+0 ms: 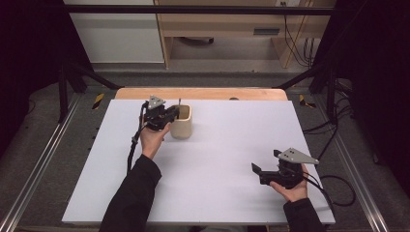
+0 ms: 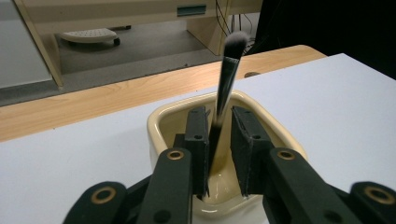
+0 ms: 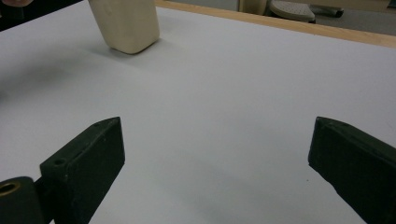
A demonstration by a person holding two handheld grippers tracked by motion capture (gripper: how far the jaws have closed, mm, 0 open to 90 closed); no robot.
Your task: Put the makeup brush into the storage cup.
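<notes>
We see left gripper (image 2: 219,140) jaws slightly apart around black-handled makeup brush (image 2: 223,93) inside cream ceramic cup (image 2: 161,122); right gripper (image 3: 217,168) gapes wide, holding nothing.

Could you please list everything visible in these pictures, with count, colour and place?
cup: one, cream, far left part of the sheet, open top.
makeup brush: one, dark handle with pale bristle tip, leaning in the cup between the left gripper's fingers.
sheet: one, white, covering the table.
table: one, light wood, far edge showing beyond the sheet.
left gripper: one, black, at the cup's rim, fingers reaching into the cup beside the brush handle with a gap showing.
right gripper: one, black, near right part of the sheet, fingers wide apart, holding nothing.
</notes>
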